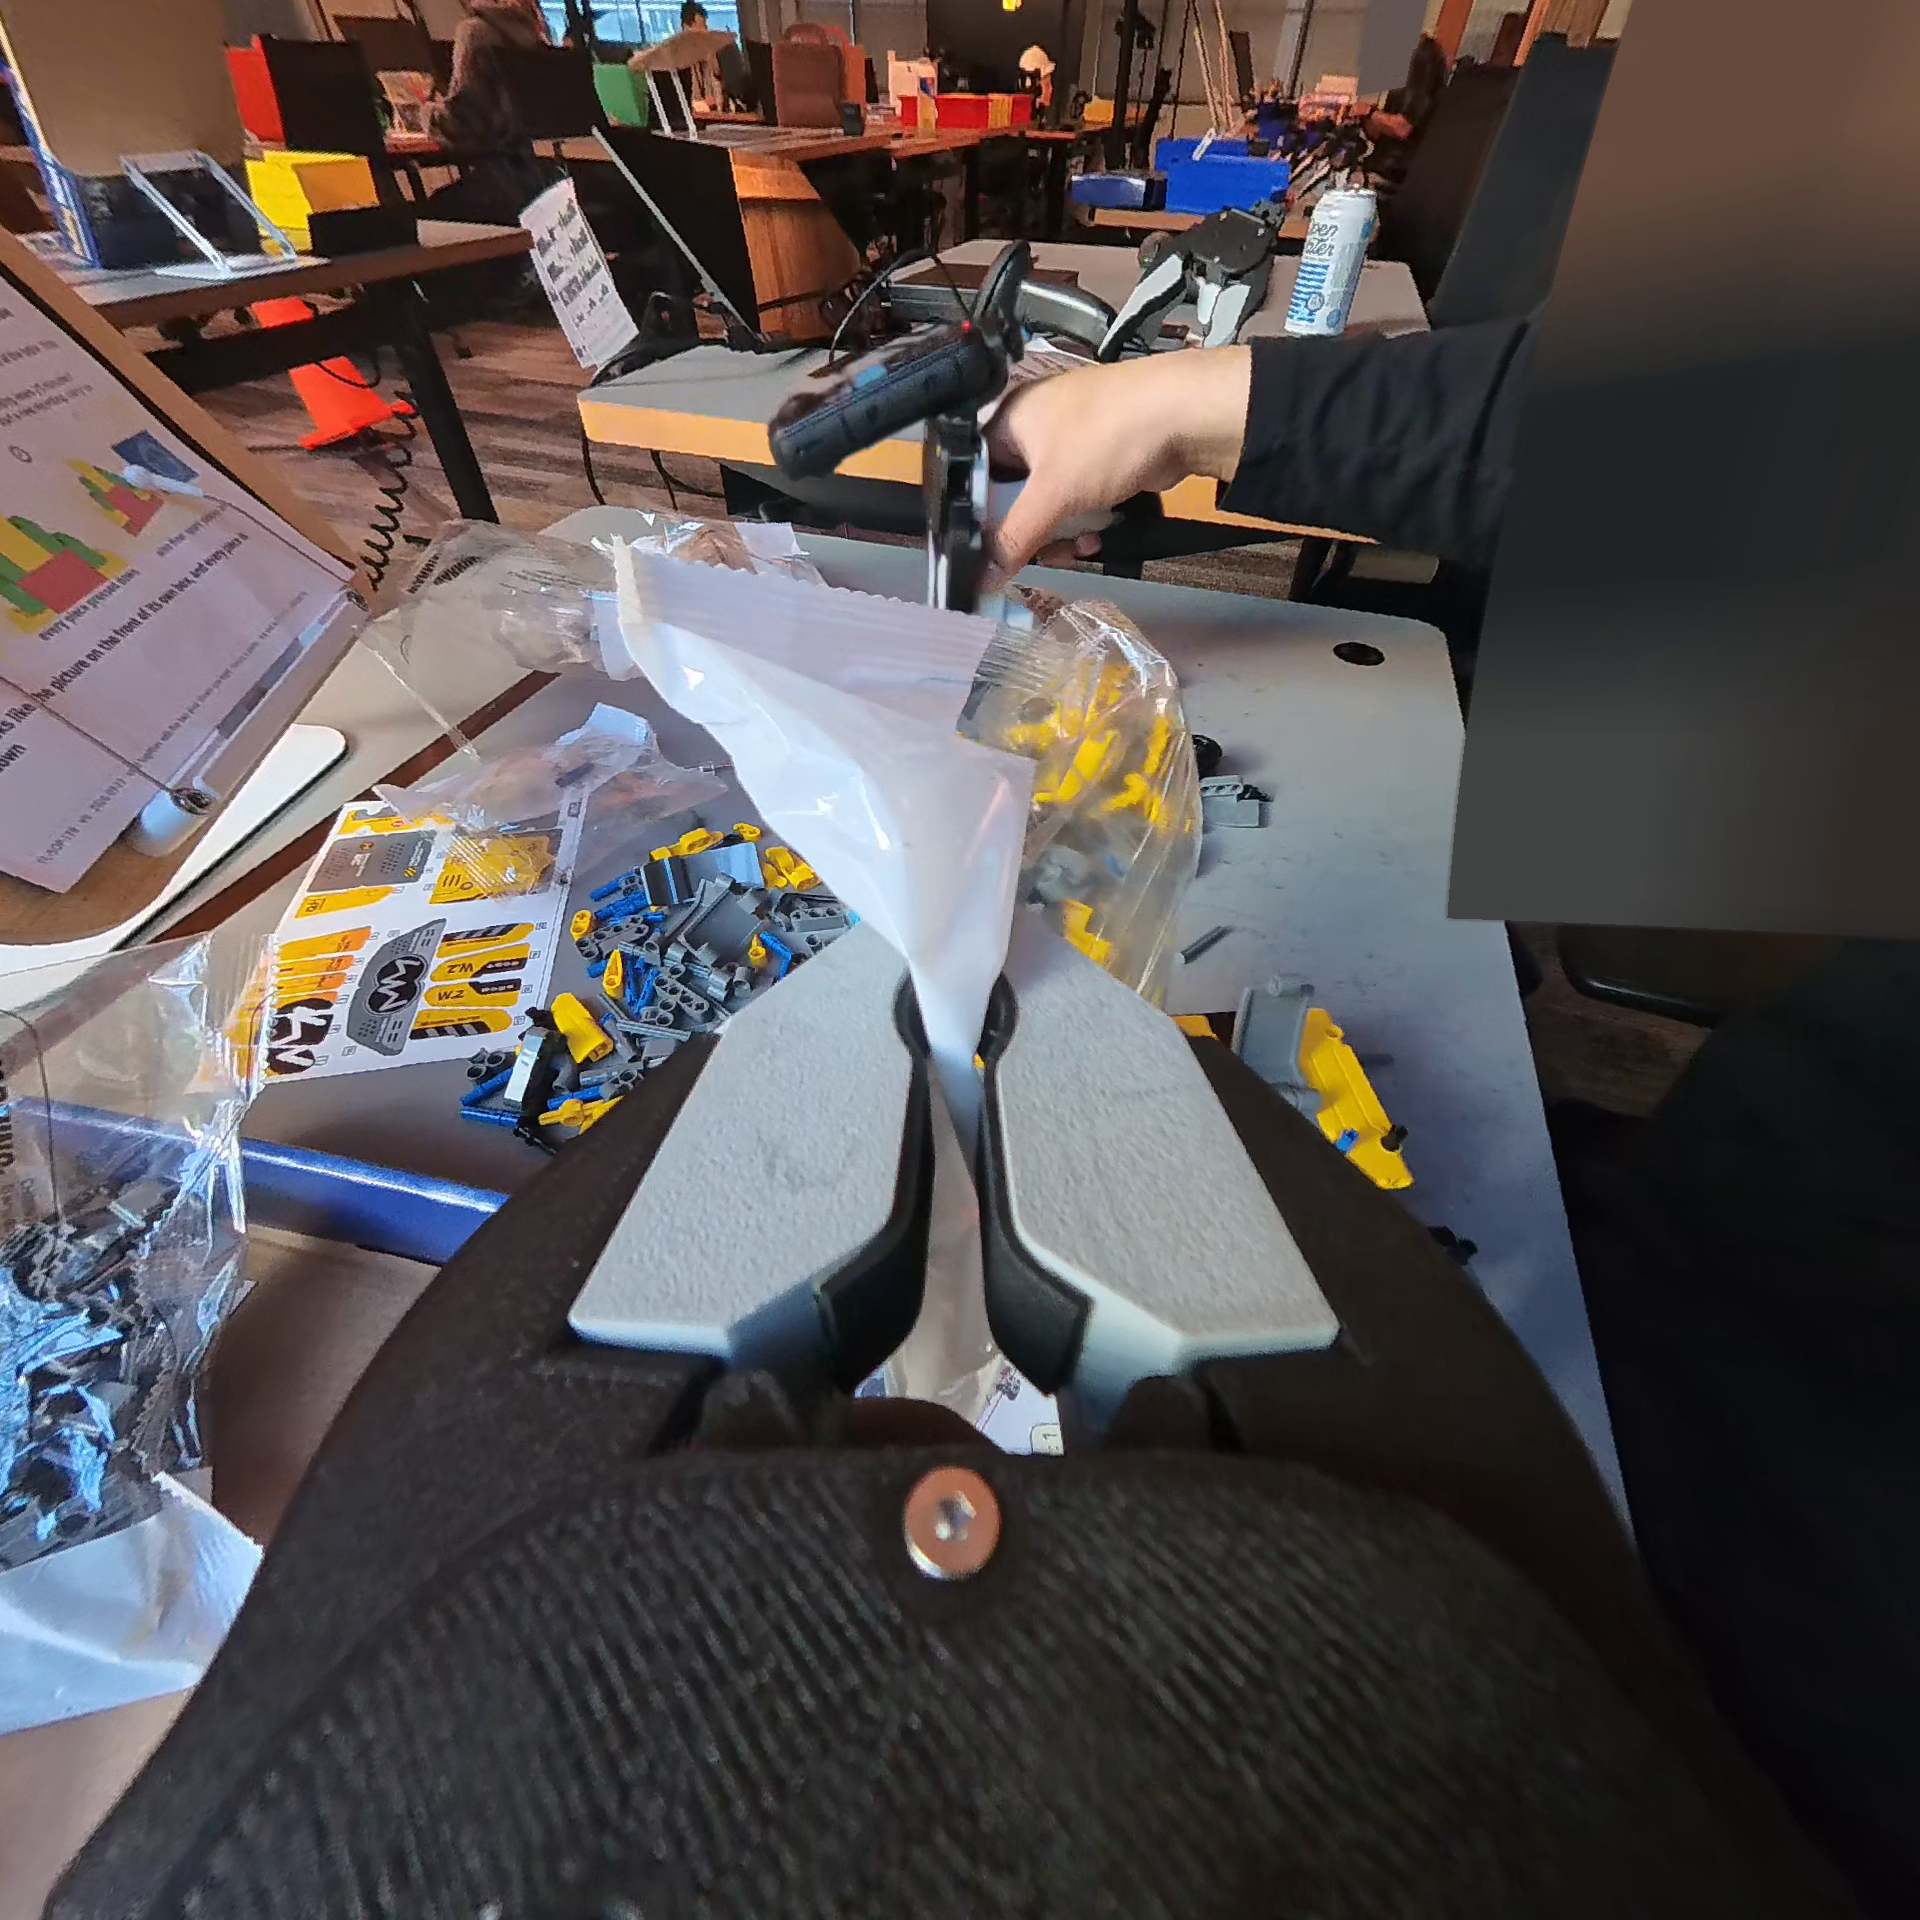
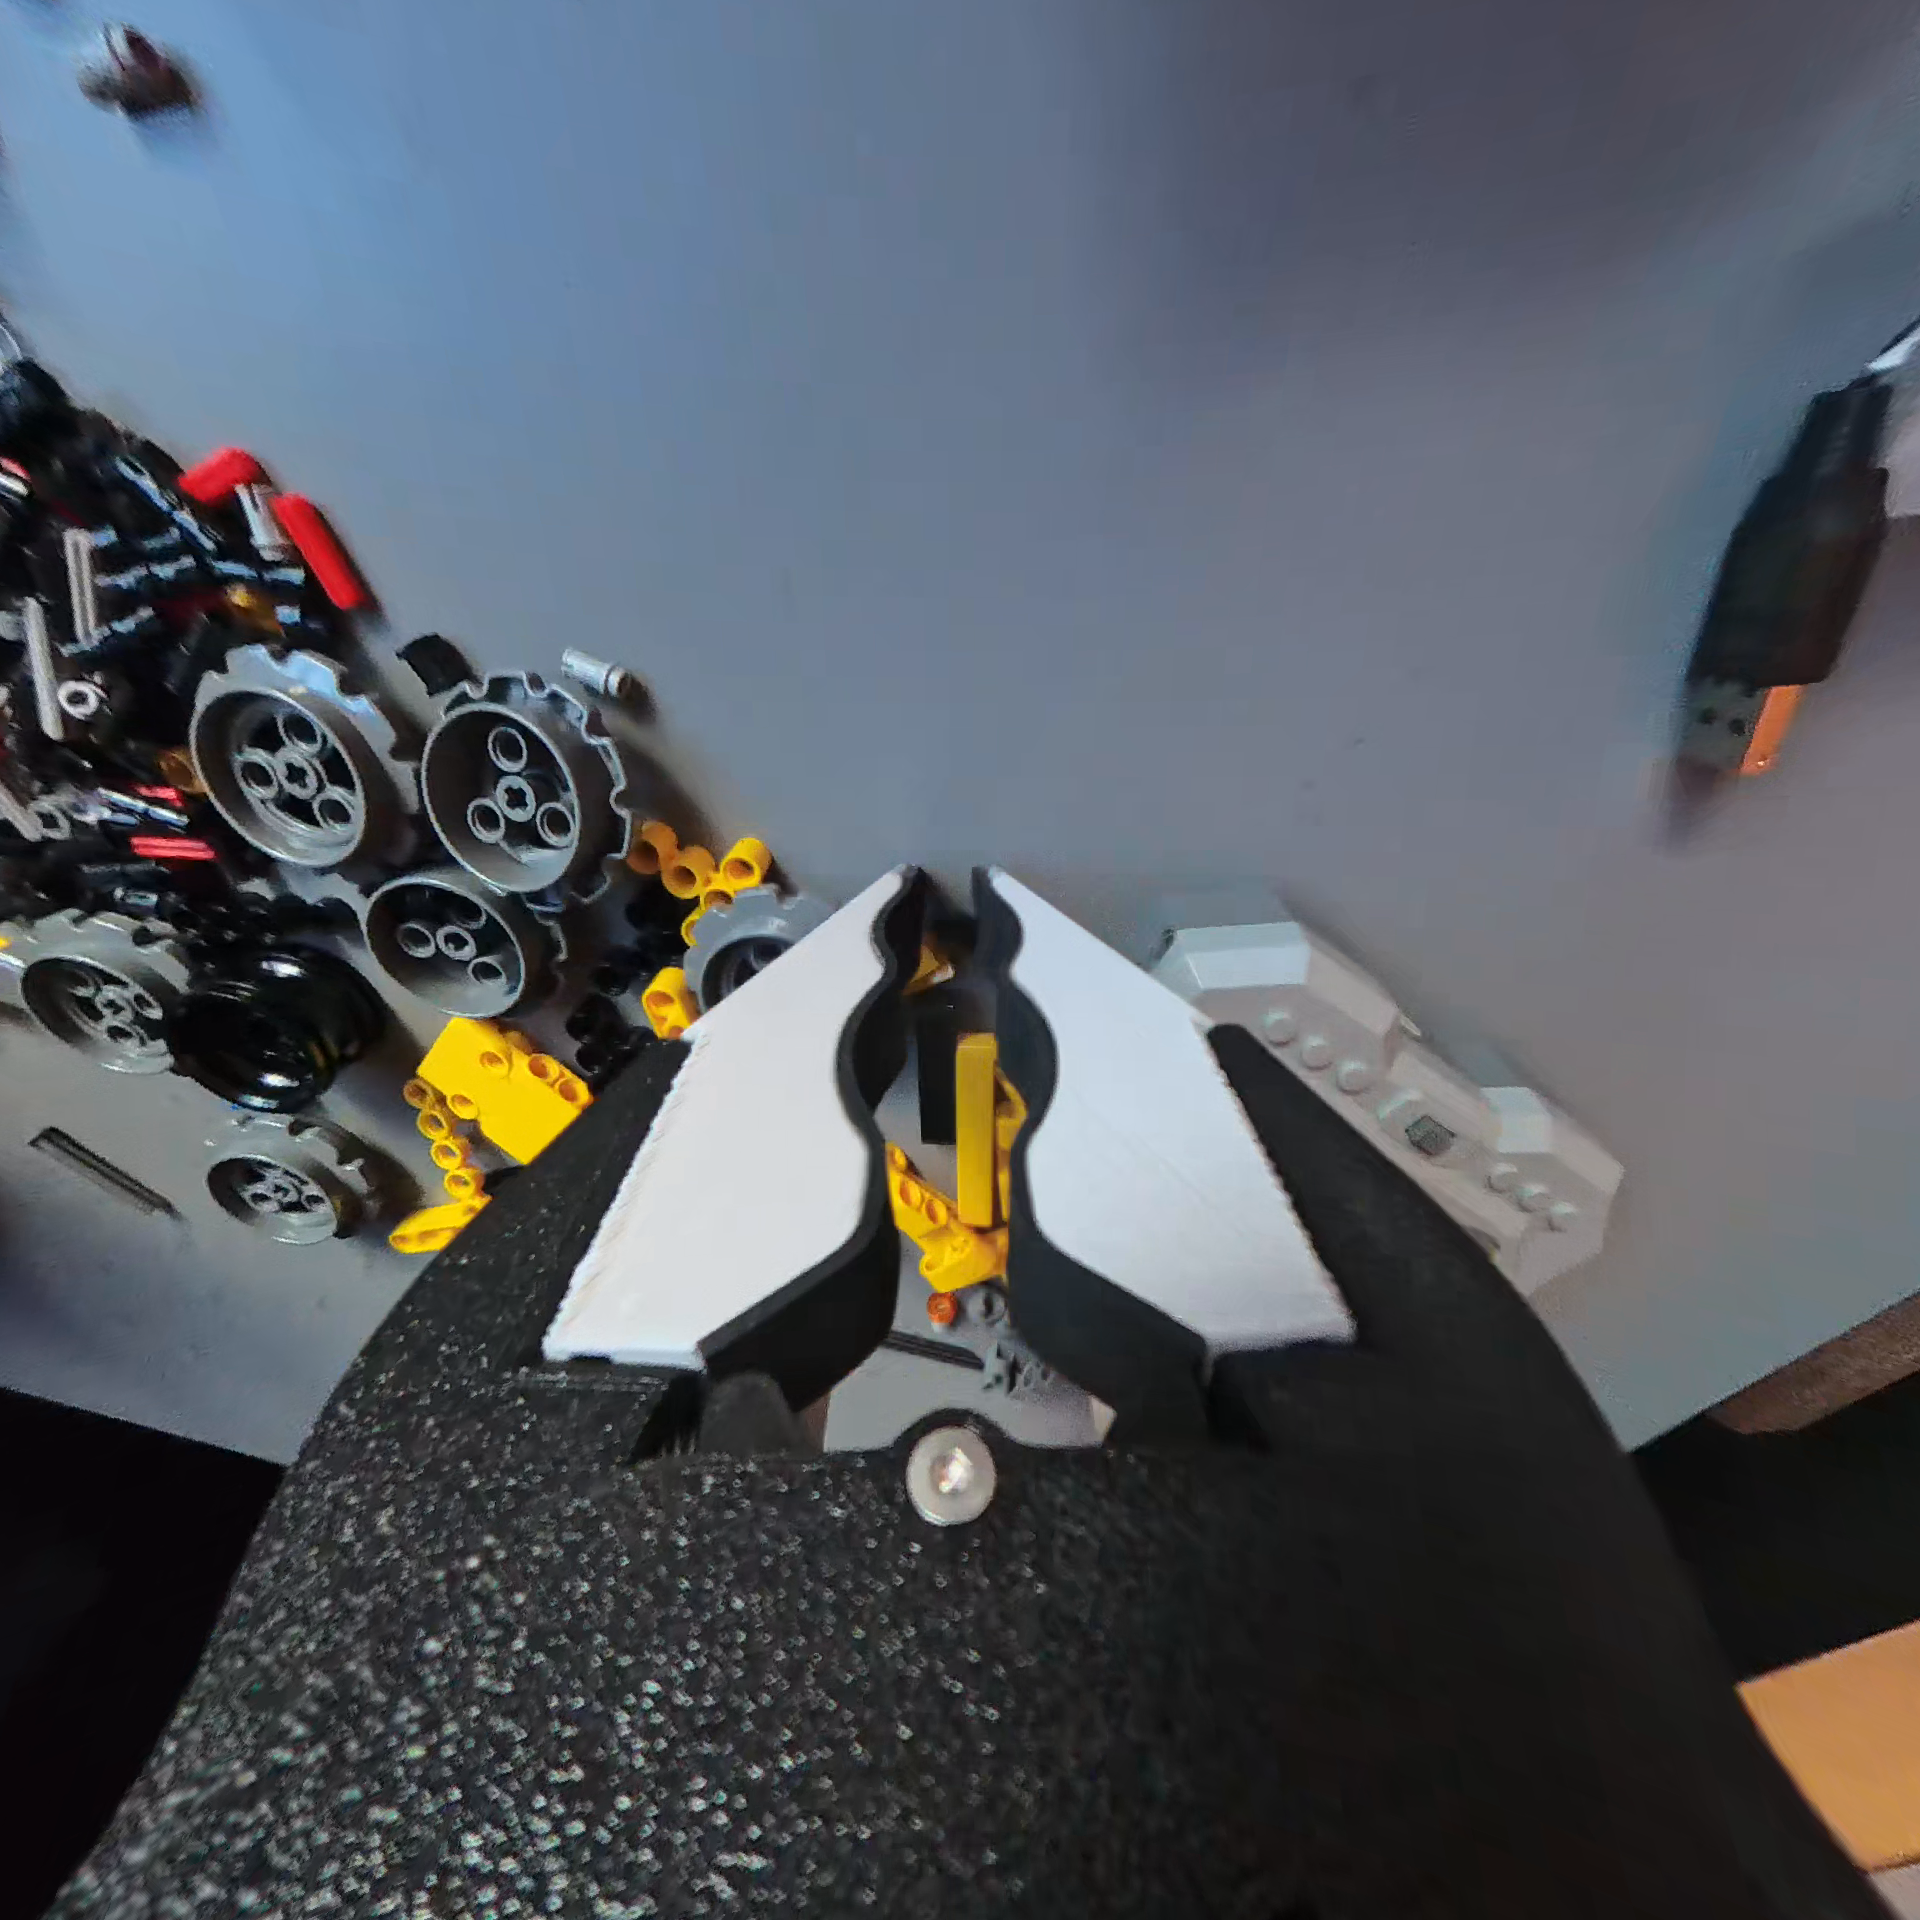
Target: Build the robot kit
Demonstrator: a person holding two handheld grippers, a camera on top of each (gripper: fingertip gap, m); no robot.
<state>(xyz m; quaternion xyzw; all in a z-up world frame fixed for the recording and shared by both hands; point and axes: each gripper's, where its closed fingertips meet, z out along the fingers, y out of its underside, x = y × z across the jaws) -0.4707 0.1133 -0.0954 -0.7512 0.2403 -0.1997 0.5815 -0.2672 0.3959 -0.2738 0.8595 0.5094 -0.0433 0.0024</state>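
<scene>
My left gripper is shut on the lower end of a plastic bag, white on one side and clear on the other, held up above the grey table. Yellow pieces hang inside its clear part. My right gripper, held by a hand, points down and pinches the bag's top corner. In the right wrist view that gripper has its jaws almost together, looking down on yellow pieces and the table. The clear plastic hardly shows there.
Loose grey, blue and yellow pieces and a sticker sheet lie under the bag. A yellow-grey assembly sits right. An instruction stand and another bag are left. Grey wheels and a grey block lie below. My right fingertips sit around 40 centimeters from my left ones. The grey block is about 7 centimeters from my right fingertips and 45 centimeters from my left.
</scene>
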